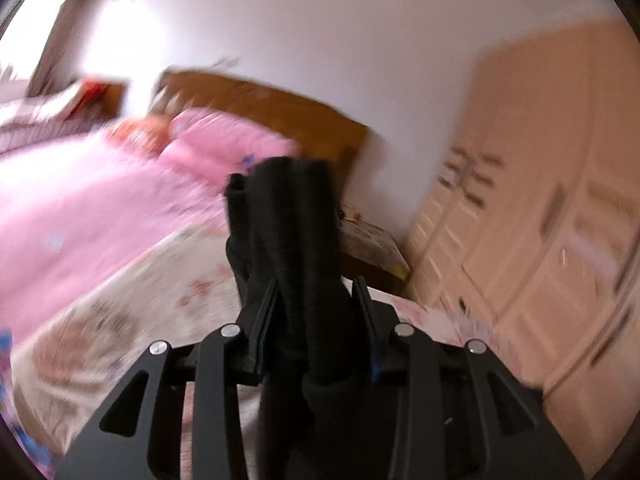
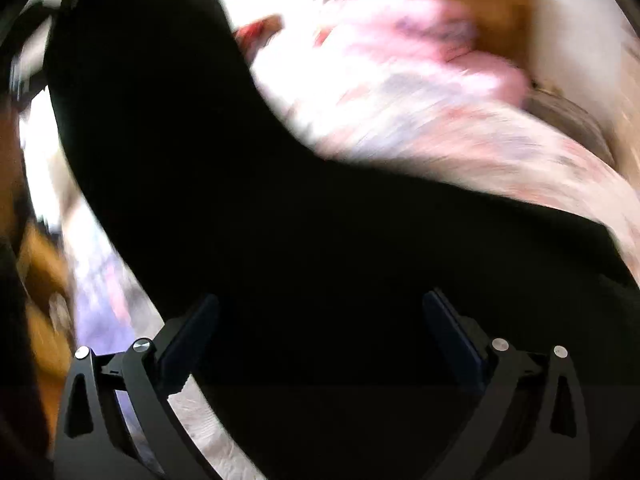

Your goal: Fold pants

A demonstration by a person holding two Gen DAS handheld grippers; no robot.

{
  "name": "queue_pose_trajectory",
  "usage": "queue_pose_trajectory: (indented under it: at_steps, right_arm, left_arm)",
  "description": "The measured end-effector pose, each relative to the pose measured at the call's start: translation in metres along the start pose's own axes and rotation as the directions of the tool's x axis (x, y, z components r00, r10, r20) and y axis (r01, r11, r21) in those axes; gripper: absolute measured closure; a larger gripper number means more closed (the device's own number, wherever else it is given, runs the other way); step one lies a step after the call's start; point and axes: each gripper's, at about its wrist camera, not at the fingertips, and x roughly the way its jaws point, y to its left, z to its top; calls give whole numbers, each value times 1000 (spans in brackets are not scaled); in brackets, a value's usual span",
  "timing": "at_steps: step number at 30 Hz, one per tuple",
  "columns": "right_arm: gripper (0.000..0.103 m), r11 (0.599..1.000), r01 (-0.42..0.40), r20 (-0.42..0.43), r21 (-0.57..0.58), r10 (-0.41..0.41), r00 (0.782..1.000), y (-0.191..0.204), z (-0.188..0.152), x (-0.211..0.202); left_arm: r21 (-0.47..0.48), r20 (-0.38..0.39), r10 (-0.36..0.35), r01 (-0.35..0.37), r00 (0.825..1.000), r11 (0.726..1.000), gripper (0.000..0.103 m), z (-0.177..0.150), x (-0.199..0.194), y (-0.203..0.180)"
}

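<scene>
Left gripper (image 1: 316, 300): clamped on bunched black pants (image 1: 288, 216), lifted above the bed (image 1: 120, 280) for folding.
Right gripper (image 2: 320, 328): jaws apart, pants (image 2: 280, 240) between, ungripped.

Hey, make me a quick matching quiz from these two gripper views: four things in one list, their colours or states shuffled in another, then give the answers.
Things:
1. pants
2. quilt
3. headboard
4. right gripper

Colours or states:
A. brown wood
B. fingers wide apart
C. black, bunched between the left gripper's fingers
D. pink

Pairs: 1-C, 2-D, 3-A, 4-B
</scene>
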Motion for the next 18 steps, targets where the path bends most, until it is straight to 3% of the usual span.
queue_pose_trajectory:
  at_steps: [1,2,4,6,7,9,10,11,12,13,14,15,17,18]
  right_arm:
    - [5,999,-4,47,53,2,999,-14,-2,-18]
    - [4,991,-4,116,134,-12,993,-40,-7,-49]
    - [4,975,25,192,220,-68,979,-73,-19,-92]
    - [4,948,67,248,311,-149,957,-109,-38,-136]
    - [4,934,85,265,347,-184,946,-123,-48,-154]
    - [4,902,118,284,415,-251,925,-145,-71,-185]
    - [4,889,131,278,439,-273,921,-153,-80,-194]
    - [4,877,141,270,460,-289,919,-158,-88,-200]
    - [4,864,147,260,481,-300,918,-165,-99,-205]
    - [4,857,146,250,494,-301,920,-169,-106,-206]
    - [4,853,142,240,503,-295,925,-171,-112,-206]
    - [4,849,132,232,511,-285,930,-173,-119,-205]
    - [4,844,101,231,526,-257,939,-175,-129,-202]
    - [4,842,75,230,534,-230,946,-176,-132,-197]
  left_arm:
    - [47,-8,-12,12,1000,999,68,-4,6,-26]
    - [113,-22,-34,37,999,993,76,-15,13,-63]
    - [187,-61,-54,65,997,980,76,-34,29,-106]
    - [309,-124,-53,90,991,947,76,-73,50,-158]
    - [356,-166,-50,107,985,928,76,-94,62,-178]
    - [438,-306,-49,187,951,879,74,-151,90,-213]
    - [478,-372,-41,229,927,848,70,-180,96,-226]
    - [512,-451,-29,285,892,810,60,-214,109,-238]
    - [544,-464,-18,301,886,783,49,-233,110,-244]
    - [603,-404,-27,288,914,744,30,-244,98,-249]
    - [635,-390,-91,339,916,694,23,-248,83,-256]
    - [630,-400,-160,397,902,668,22,-244,69,-258]
    - [614,-367,-246,433,897,660,15,-225,43,-251]
    - [593,-339,-288,441,896,674,14,-209,29,-240]
